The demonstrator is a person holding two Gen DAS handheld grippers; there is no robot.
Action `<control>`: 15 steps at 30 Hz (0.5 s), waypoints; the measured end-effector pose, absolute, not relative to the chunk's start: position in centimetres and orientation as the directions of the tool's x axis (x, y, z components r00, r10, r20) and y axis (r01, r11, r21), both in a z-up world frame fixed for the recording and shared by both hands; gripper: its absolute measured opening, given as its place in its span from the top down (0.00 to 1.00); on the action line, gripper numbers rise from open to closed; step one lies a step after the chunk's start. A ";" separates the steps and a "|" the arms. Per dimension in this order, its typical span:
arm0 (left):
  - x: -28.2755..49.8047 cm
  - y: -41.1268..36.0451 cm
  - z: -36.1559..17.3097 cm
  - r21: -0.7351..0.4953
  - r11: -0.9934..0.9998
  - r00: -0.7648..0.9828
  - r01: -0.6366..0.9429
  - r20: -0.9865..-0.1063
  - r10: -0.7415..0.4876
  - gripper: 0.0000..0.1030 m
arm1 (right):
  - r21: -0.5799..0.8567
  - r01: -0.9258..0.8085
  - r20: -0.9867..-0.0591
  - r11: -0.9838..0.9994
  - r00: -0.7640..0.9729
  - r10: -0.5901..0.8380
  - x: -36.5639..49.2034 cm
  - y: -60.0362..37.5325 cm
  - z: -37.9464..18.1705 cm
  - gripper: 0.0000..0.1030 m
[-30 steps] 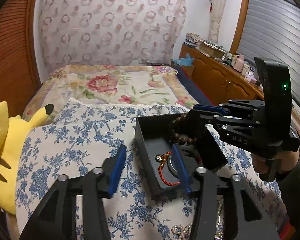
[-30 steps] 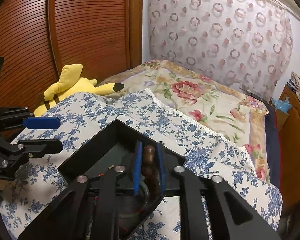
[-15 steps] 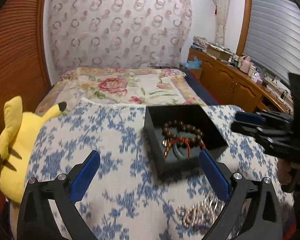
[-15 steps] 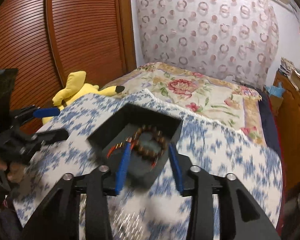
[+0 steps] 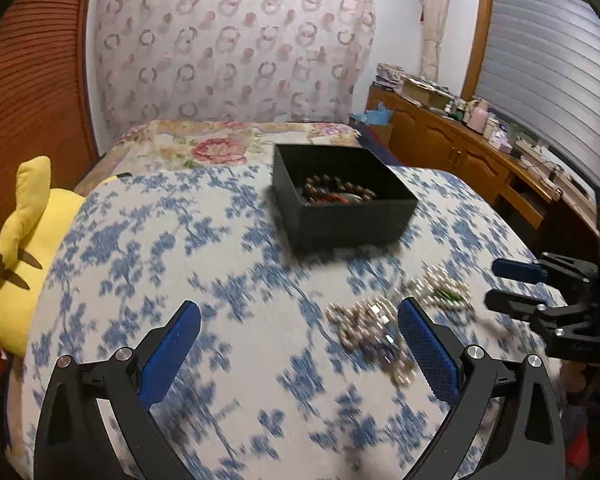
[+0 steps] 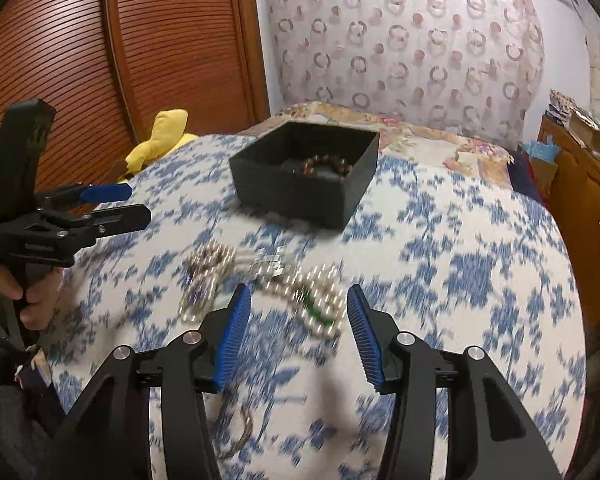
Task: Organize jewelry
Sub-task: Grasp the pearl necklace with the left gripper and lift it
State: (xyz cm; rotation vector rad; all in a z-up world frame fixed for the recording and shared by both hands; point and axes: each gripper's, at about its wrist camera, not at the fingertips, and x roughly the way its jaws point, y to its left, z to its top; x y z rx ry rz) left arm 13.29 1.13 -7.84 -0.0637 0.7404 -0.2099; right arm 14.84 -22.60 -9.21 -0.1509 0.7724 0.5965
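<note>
A black open box (image 5: 342, 196) (image 6: 306, 172) stands on the blue-flowered cloth and holds a brown bead bracelet (image 5: 338, 194) (image 6: 326, 166) with a red cord piece. Pearl and metal jewelry lies in a loose heap (image 5: 374, 326) (image 6: 260, 276) on the cloth in front of the box; a green piece (image 6: 314, 308) is among it. My left gripper (image 5: 300, 344) is open and empty, left of the heap. My right gripper (image 6: 298, 324) is open and empty, just above the heap's near edge. Both views are motion-blurred.
A yellow plush toy (image 5: 18, 252) lies at the left edge of the bed. A wooden cabinet (image 5: 480, 164) with clutter runs along the right. A ribbed wooden wardrobe (image 6: 120, 48) stands on the left. A brownish cord (image 6: 240, 436) lies near the right gripper.
The right gripper let go of the brown bracelet into the box and opened. Both grippers drew back from the box toward the loose jewelry heap; the left opened wider.
</note>
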 end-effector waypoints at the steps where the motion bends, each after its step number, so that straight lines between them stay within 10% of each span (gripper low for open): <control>1: 12.7 0.8 -8.0 -0.136 0.974 0.714 0.179 -0.664 -0.224 0.07 | 0.087 -0.557 -0.696 0.826 0.559 0.451 14.5 -22.6 -9.4 0.47; 4: 11.9 -0.1 -8.4 -0.143 0.967 0.698 0.212 -0.671 -0.252 0.08 | 0.092 -0.551 -0.701 0.830 0.556 0.446 13.6 -22.9 -10.0 0.44; 15: 10.2 -3.3 -10.1 -0.157 0.939 0.618 0.304 -0.718 -0.320 0.59 | 0.087 -0.545 -0.716 0.834 0.548 0.433 11.4 -23.7 -11.8 0.33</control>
